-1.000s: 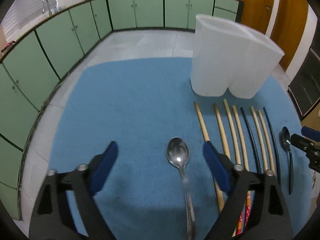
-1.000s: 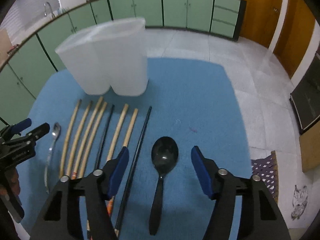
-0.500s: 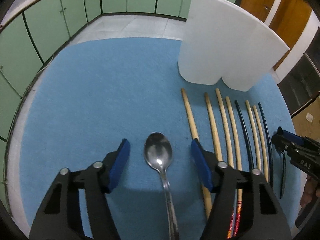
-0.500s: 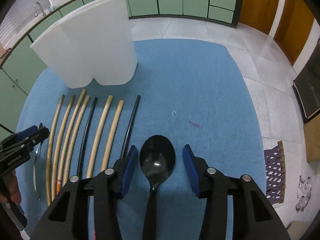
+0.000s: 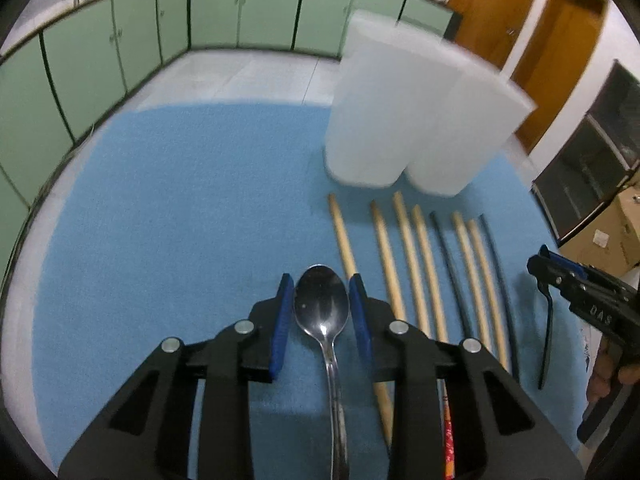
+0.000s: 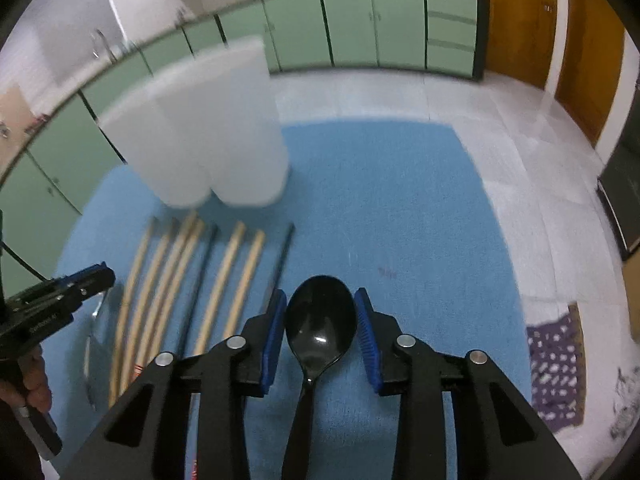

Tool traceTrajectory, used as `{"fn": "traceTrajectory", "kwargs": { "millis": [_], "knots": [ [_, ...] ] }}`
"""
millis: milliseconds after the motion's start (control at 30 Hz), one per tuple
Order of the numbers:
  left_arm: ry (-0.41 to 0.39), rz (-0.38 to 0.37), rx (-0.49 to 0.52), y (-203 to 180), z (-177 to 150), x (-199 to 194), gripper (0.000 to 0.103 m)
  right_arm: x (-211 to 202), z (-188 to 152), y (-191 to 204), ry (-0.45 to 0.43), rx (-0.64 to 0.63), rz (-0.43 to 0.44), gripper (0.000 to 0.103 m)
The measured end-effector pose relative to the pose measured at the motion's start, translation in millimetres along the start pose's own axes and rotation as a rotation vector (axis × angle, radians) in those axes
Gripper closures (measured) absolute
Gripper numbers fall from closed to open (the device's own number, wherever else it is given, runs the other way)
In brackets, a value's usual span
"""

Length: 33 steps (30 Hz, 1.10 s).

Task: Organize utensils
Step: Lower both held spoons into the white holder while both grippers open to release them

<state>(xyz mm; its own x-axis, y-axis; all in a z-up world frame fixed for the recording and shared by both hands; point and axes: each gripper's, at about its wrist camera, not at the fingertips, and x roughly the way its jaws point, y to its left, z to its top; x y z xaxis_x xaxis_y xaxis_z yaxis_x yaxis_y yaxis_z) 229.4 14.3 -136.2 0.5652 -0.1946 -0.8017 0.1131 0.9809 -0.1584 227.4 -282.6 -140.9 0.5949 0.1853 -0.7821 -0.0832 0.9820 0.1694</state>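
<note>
My left gripper (image 5: 321,292) is shut on the bowl of a silver metal spoon (image 5: 322,312), its handle running back under the gripper. My right gripper (image 6: 320,306) is shut on the bowl of a black plastic spoon (image 6: 320,322). Several wooden and black chopsticks (image 5: 424,264) lie side by side on the blue mat (image 5: 180,208), between the two grippers; they also show in the right wrist view (image 6: 192,272). Two white holder cups (image 5: 408,120) stand touching at the far end of the chopsticks, also in the right wrist view (image 6: 208,132).
The blue mat's far edge (image 6: 368,124) meets a pale tiled floor. Green cabinets (image 5: 240,8) line the back. A cardboard box (image 5: 608,236) and a dark cabinet stand at the right. A purple patterned cloth (image 6: 556,364) lies right of the mat.
Both grippers have closed from open onto their spoon bowls. Both views have shifted back and up slightly, with motion blur.
</note>
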Motion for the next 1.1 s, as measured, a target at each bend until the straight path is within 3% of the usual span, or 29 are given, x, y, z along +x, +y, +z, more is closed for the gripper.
{"fn": "traceTrajectory", "kwargs": {
  "millis": [200, 533, 900, 1000, 1100],
  "knots": [
    [-0.218, -0.033, 0.010, -7.1, 3.4, -53.1, 0.076, -40.2, 15.7, -2.3, -0.211, -0.016, 0.061, 0.069],
    [-0.487, -0.086, -0.016, -13.0, 29.2, -117.3, 0.076, -73.8, 54.9, 19.9, -0.440, -0.081, 0.121, 0.069],
    [-0.688, -0.126, 0.033, -50.8, 105.0, -149.6, 0.076, -76.5, 135.4, 47.8, -0.661, -0.082, 0.147, 0.069],
    [-0.720, -0.118, 0.052, -63.3, 130.4, -137.7, 0.076, -64.2, 154.7, 55.4, -0.696, -0.087, 0.135, 0.069],
    [-0.699, -0.119, 0.052, -66.2, 147.4, -112.6, 0.076, -41.0, 167.0, 60.7, -0.703, -0.071, 0.114, 0.069]
  ]
}}
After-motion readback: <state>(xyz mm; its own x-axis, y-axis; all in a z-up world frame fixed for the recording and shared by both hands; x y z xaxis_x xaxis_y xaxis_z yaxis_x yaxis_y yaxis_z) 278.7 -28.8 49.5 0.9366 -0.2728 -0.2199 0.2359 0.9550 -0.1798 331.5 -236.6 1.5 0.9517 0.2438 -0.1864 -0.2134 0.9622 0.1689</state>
